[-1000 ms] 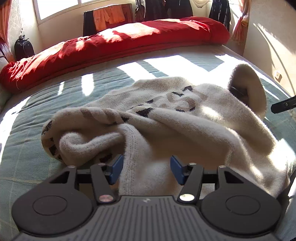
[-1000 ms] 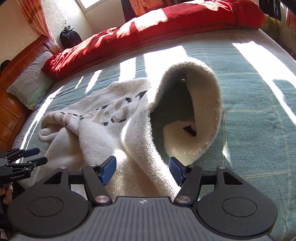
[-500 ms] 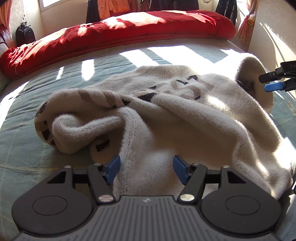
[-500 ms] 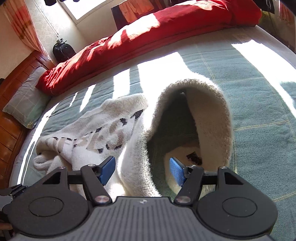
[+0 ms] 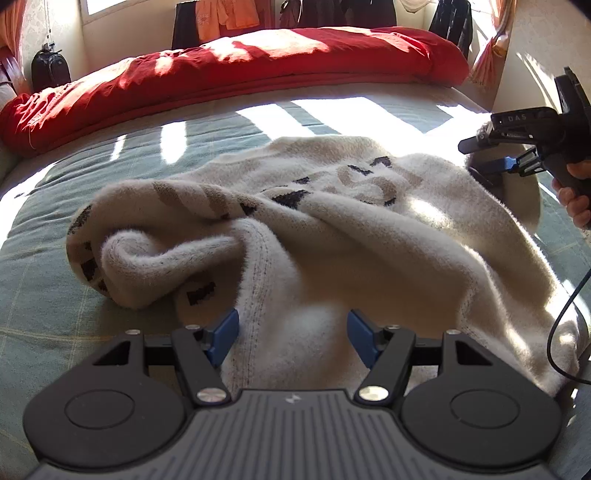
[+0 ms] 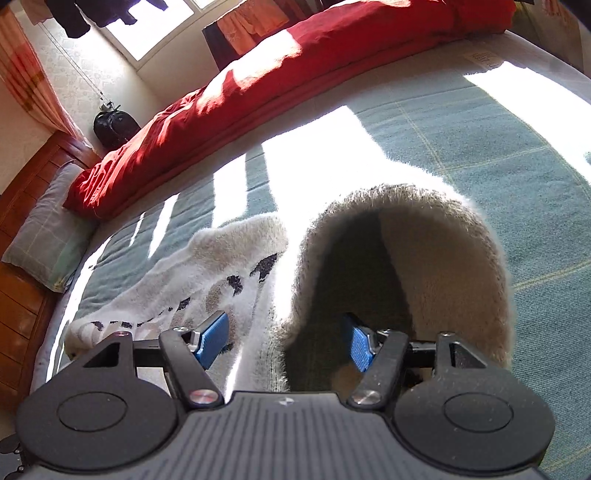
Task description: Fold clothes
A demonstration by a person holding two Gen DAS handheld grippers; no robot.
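Note:
A cream fuzzy sweater (image 5: 332,229) with black and tan markings lies crumpled on the green bed cover (image 5: 44,280). Its rolled sleeve (image 5: 155,258) curls at the left. My left gripper (image 5: 293,338) stands open at the sweater's near edge, with a seam of the fabric between its blue pads. The right gripper (image 6: 286,341) is open too, straddling the edge of the sweater's arched opening (image 6: 399,266), one pad inside the dark hollow. In the left wrist view the right gripper (image 5: 491,155) shows at the far right, held by a hand (image 5: 576,195).
A long red duvet (image 5: 236,70) lies rolled along the far side of the bed. A pillow (image 6: 48,236) and wooden headboard (image 6: 22,310) stand at the left. A black cable (image 5: 561,321) hangs at the right. Clothes (image 5: 225,14) hang by the window.
The right gripper moved forward and lower, to the arched opening of the sweater, and now straddles its edge. The left gripper crept slightly closer to the sweater's near edge. Both stayed open.

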